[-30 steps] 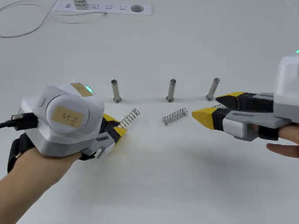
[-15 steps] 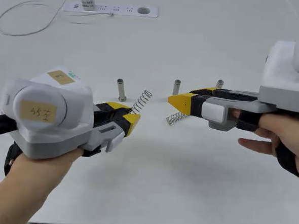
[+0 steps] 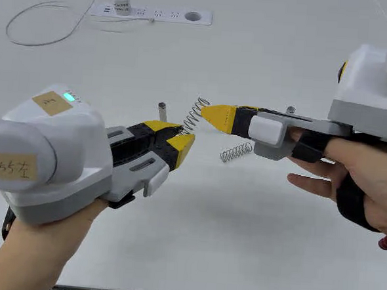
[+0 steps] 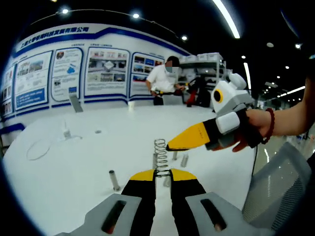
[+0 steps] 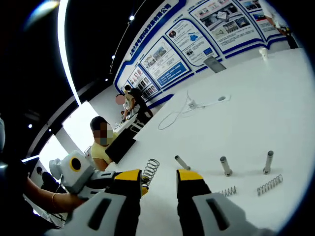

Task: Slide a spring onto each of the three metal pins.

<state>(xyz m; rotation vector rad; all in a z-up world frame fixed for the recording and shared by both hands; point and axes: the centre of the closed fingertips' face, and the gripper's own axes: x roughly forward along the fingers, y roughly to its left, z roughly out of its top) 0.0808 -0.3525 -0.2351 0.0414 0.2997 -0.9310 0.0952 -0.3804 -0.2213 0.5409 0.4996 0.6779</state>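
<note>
Though it lay on the table [image 3: 207,238] a second ago, the spring [image 3: 195,113] now rides lifted, its lower end pinched in the left gripper's [image 3: 180,141] closed jaws, with the right gripper [image 3: 215,115], jaws apart, moved in beside its top, pins [image 5: 225,165] beyond.
</note>
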